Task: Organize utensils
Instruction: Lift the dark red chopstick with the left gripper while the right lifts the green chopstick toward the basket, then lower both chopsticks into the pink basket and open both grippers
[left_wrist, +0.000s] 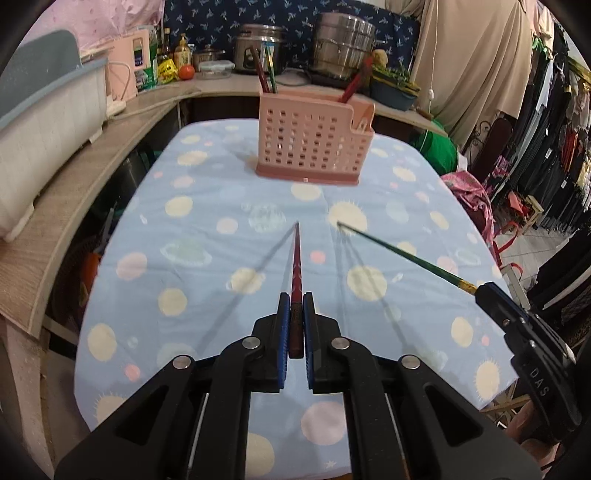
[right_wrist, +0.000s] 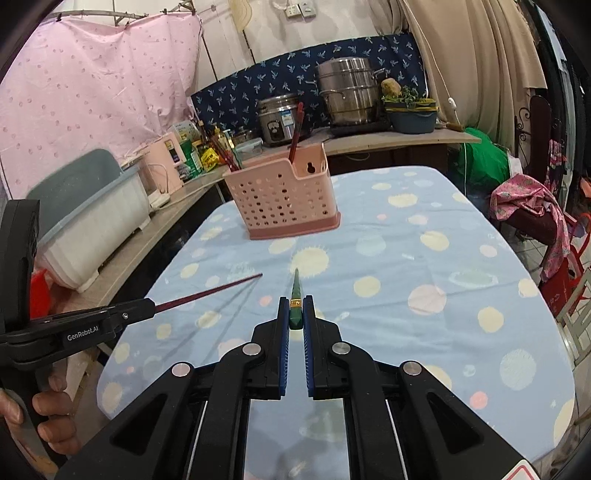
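Left tool (left_wrist: 295, 314) pinching red chopstick (left_wrist: 296, 258) at thick end, tip toward 12 o'clock. Right tool (right_wrist: 295, 314) pinching green chopstick (right_wrist: 296, 291) likewise. Both held above surface (right_wrist: 406, 258); pink holder (left_wrist: 310, 144) at 12 o'clock. Sticks look light, stiff, slick, likely to pivot; thick-end grip suits tip-first drop.

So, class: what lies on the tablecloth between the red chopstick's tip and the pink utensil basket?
Nothing: in the left wrist view, only bare tablecloth separates the red chopstick from the pink basket.

Steel pots (right_wrist: 345, 92); rice cooker (right_wrist: 279, 120)
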